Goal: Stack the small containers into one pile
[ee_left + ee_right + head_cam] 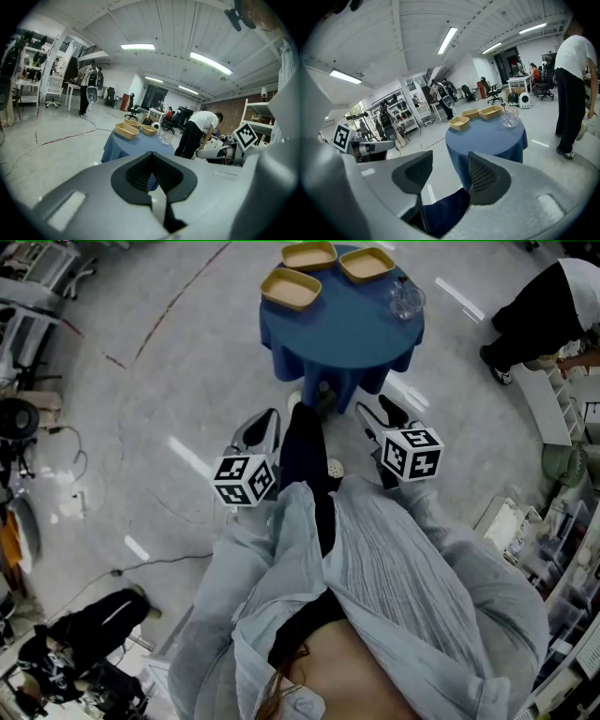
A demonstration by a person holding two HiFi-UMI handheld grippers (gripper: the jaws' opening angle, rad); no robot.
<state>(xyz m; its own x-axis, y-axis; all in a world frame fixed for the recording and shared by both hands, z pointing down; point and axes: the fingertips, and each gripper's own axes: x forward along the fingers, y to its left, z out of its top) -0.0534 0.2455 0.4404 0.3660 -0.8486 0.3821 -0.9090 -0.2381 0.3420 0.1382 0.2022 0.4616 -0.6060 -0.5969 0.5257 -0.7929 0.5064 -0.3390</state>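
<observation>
Three shallow tan containers stand apart on a round blue table [342,334]: one at the near left [291,289], one at the back [308,255], one at the right [367,263]. Both gripper views show them, the nearest container [126,130] [459,123] included. Both grippers are held low in front of the person's body, well short of the table. My left gripper [265,420] [152,159] has its pads together with nothing in them. My right gripper [384,413] [450,171] stands open, and only the person's dark trouser leg shows through the gap.
A clear glass jar [407,300] [509,117] stands on the table's right side. A person in a white shirt [544,306] [574,84] bends over shelves at the right. Cables lie on the grey floor at the left, and a black bag [94,620] sits at the lower left.
</observation>
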